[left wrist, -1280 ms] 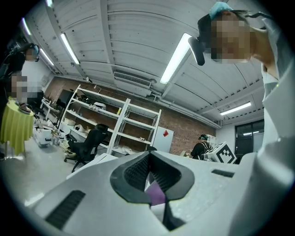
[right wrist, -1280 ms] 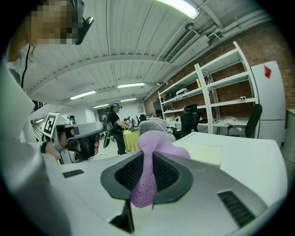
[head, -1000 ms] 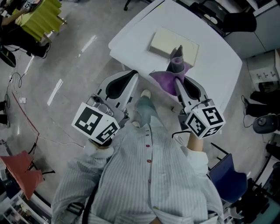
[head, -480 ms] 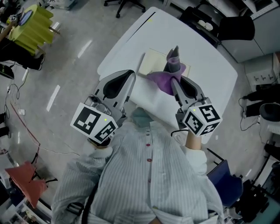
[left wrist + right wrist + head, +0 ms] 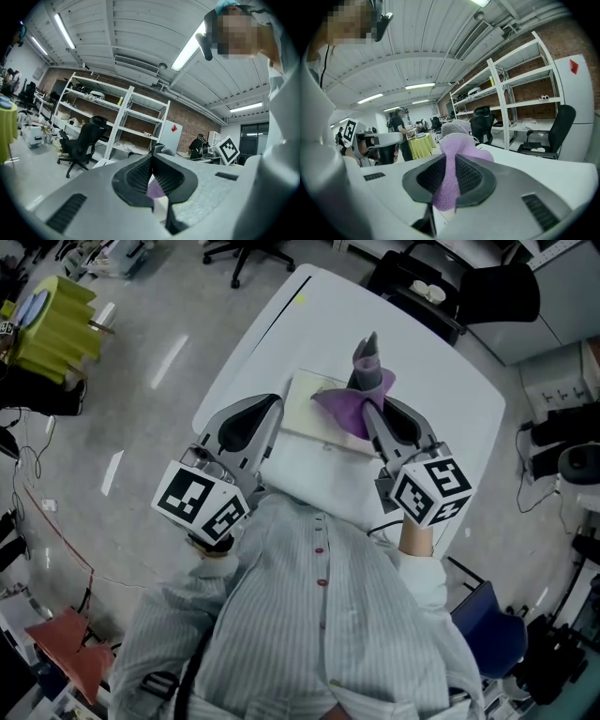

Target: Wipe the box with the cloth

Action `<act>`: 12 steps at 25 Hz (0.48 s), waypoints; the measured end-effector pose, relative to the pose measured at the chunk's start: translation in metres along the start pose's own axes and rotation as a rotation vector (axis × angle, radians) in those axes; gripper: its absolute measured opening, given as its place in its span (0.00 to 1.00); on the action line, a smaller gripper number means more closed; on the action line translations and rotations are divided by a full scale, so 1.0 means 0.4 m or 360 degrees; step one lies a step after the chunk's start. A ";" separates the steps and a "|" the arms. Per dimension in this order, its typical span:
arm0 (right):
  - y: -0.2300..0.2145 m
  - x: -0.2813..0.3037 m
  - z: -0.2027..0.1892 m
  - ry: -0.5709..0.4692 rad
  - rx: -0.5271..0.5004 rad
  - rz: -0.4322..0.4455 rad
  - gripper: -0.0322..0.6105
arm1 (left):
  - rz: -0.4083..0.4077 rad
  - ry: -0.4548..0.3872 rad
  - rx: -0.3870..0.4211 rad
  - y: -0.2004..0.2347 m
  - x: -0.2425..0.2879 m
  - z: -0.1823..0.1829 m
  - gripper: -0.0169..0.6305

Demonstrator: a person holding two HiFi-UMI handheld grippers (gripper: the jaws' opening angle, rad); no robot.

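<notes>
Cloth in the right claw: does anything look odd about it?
Yes. The cloth is pinched mid-length in the right claw, bunched up, one end poking out past the tips over the box rather than lying flat.

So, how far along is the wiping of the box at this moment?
Done: the right gripper is shut on the purple cloth, so the pick-up is finished. In hand: the cloth hangs at the near right edge of the box on the white table; contact cannot be confirmed. Remaining: the wiping itself, since most of the box top is uncovered. The left gripper is shut and empty.
</notes>
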State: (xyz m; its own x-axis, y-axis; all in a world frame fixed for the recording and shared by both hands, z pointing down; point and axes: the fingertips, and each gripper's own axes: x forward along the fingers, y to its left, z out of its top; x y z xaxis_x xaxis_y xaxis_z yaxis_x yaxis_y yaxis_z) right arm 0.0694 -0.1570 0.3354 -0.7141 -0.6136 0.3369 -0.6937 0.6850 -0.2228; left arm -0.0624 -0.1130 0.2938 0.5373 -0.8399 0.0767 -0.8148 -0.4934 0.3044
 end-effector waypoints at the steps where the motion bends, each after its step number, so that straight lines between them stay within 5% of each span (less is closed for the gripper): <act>1: -0.001 0.004 0.003 -0.0003 0.0001 0.0000 0.14 | -0.0007 0.0017 -0.0004 0.004 0.007 -0.006 0.04; 12: -0.001 0.054 0.030 0.0008 0.0020 -0.0080 0.14 | -0.0142 0.0151 0.0006 0.057 0.087 -0.009 0.04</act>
State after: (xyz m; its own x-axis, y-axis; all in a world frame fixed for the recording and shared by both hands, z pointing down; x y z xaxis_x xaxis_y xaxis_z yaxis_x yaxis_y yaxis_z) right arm 0.0530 -0.1753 0.3319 -0.6776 -0.6452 0.3528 -0.7300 0.6481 -0.2170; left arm -0.0614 -0.1527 0.3067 0.6257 -0.7676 0.1392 -0.7636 -0.5661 0.3105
